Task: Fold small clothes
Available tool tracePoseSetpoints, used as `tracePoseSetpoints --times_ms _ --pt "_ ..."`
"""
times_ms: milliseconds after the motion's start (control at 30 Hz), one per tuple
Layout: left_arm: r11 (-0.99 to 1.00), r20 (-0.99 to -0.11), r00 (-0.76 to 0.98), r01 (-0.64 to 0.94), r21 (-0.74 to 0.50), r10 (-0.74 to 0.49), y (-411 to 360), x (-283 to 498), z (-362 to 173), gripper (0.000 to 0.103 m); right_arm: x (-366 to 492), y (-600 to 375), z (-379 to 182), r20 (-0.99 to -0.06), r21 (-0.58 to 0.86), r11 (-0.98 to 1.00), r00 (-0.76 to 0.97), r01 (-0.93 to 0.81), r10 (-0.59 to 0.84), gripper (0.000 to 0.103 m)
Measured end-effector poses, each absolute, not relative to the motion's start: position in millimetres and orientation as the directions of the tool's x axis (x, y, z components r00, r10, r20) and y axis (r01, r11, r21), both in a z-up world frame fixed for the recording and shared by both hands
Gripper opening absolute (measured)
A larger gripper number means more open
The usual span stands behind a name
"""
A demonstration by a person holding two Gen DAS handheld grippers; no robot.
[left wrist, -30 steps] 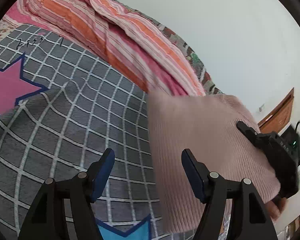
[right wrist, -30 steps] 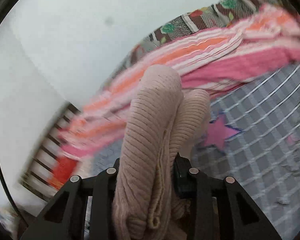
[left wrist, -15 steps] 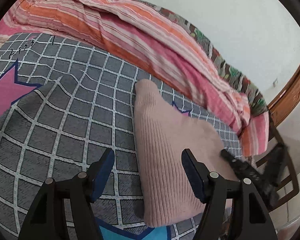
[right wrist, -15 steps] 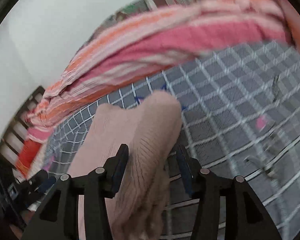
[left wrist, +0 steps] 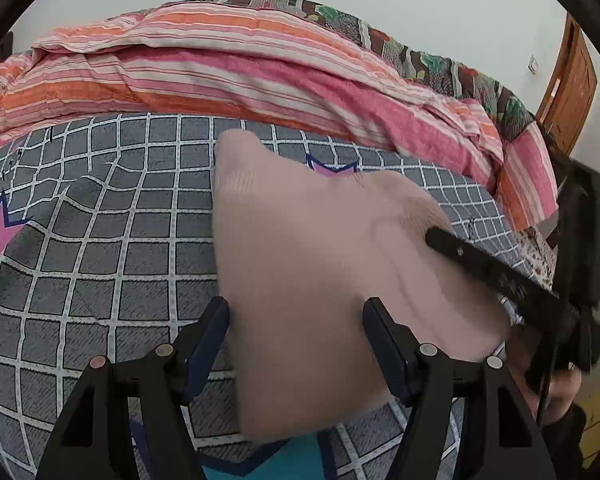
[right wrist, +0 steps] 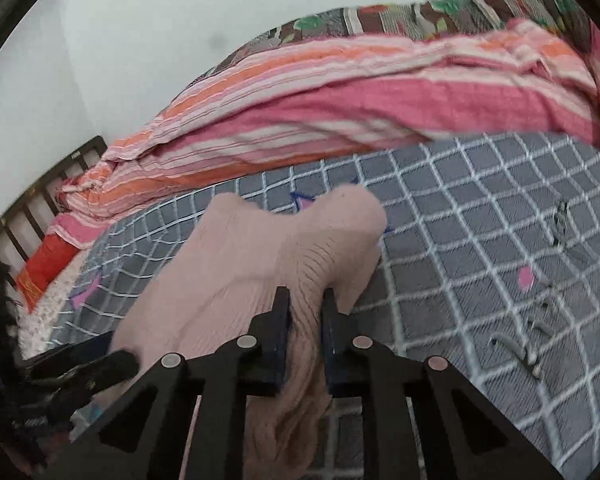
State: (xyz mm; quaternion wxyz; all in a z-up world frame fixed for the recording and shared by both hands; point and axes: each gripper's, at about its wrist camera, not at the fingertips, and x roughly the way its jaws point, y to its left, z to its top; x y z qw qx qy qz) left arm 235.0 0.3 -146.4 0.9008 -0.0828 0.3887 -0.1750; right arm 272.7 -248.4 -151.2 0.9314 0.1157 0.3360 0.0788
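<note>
Pink knit garment (right wrist: 260, 264) between closing right tongs (right wrist: 305, 312), pads pressing it; left tongs (left wrist: 296, 320) released above it.

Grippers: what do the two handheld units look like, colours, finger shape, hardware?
Both match. The left gripper and right gripper have matte black frames with triangular cut-out linkage arms and round silver pivot pins. The fingers are flat paddles faced with dark navy pads. No cables or markings are readable. In the left wrist view a dark sleeve cuff shows behind the right unit.
</note>
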Motion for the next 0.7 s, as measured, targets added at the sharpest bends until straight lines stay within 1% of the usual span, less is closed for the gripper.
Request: tracePoseSetpoints --times_ms 100,167,200,233,333,367,433,467,533,567,633,700 --pt "0.925 -0.673 0.636 0.235 -0.298 -0.378 7 235 -148 0.067 277 -257 -156 -0.631 0.312 0.949 0.737 -0.042 0.24 0.012" --pt "0.929 -0.679 0.635 0.227 -0.292 -0.368 9 236 -151 0.068 272 -255 -153 -0.636 0.296 0.954 0.734 -0.054 0.239 0.015" --pt "0.932 -0.683 0.636 0.221 -0.287 -0.361 9 236 -151 0.068 266 -255 -150 -0.636 0.291 0.955 0.735 -0.054 0.236 0.019" --pt "0.933 -0.686 0.633 0.217 -0.288 -0.359 9 237 -153 0.068 261 -256 -147 -0.632 0.298 0.953 0.737 -0.055 0.24 0.026" --pt "0.919 -0.691 0.606 0.23 -0.321 -0.393 8 239 -156 0.068 244 -261 -142 -0.604 0.348 0.935 0.747 -0.065 0.277 0.033" --pt "0.912 -0.694 0.592 0.241 -0.331 -0.409 6 239 -158 0.068 242 -260 -142 -0.605 0.358 0.931 0.741 -0.075 0.292 0.033" --pt "0.903 -0.698 0.574 0.252 -0.348 -0.429 3 240 -161 0.068 245 -255 -148 -0.626 0.354 0.931 0.717 -0.088 0.306 0.032" --pt "0.901 -0.699 0.568 0.252 -0.353 -0.433 1 240 -163 0.071 246 -254 -150 -0.634 0.348 0.934 0.712 -0.086 0.302 0.032" --pt "0.904 -0.708 0.563 0.258 -0.34 -0.427 -5 239 -164 0.073 248 -251 -157 -0.637 0.343 0.936 0.712 -0.082 0.296 0.02" --pt "0.908 -0.713 0.563 0.265 -0.324 -0.419 -7 239 -164 0.073 248 -251 -157 -0.628 0.339 0.937 0.721 -0.084 0.292 0.016" --pt "0.92 -0.717 0.577 0.272 -0.283 -0.391 -11 237 -162 0.073 249 -252 -155 -0.622 0.318 0.944 0.733 -0.086 0.276 0.013" --pt "0.934 -0.705 0.612 0.254 -0.253 -0.358 -9 233 -158 0.074 255 -256 -160 -0.651 0.313 0.949 0.717 -0.048 0.25 0.013"
